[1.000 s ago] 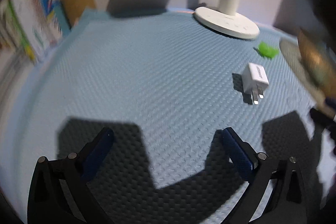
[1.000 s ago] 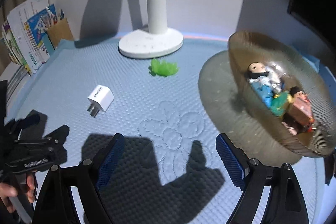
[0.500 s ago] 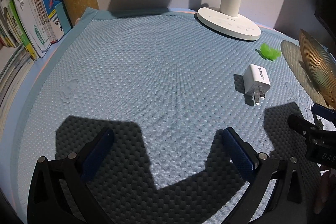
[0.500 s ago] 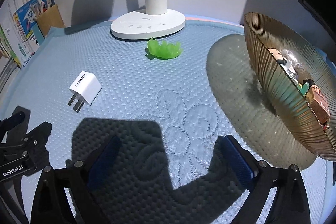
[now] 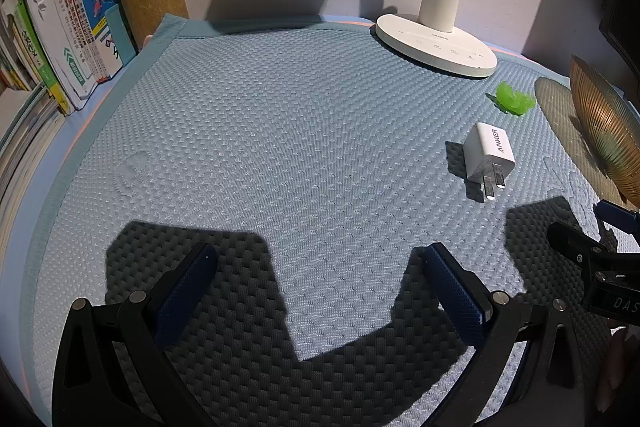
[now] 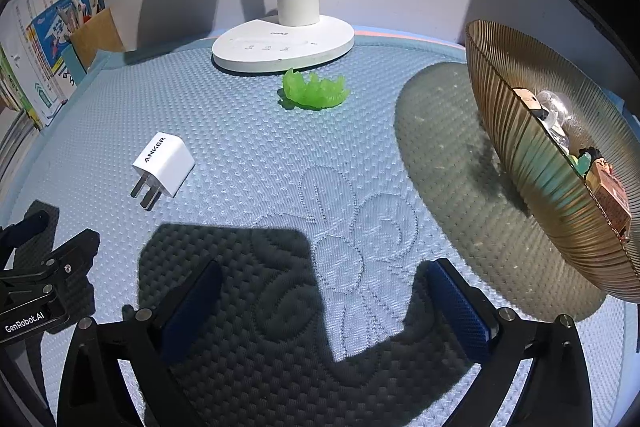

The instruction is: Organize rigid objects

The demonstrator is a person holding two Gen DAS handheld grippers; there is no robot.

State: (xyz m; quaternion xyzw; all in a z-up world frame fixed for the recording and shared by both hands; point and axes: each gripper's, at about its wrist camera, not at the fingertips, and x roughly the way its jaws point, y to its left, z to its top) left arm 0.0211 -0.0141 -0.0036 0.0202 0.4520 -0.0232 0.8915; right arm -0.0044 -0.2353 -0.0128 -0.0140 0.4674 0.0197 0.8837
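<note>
Right wrist view — your right gripper [image 6: 320, 307] fingers still spreading, nothing between; left gripper [image 5: 316, 291] released; charger [image 6: 164, 165] lies on the bench mat [image 6: 248, 131].

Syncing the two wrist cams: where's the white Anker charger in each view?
Left wrist: white Anker charger lies right of centre on the blue mat, prongs toward the camera, below the green toy.
Right wrist: the charger lies left of centre, prongs toward lower left, with the green toy up and to its right.
Shared landmark: the white lamp base at the back of the mat.
</note>
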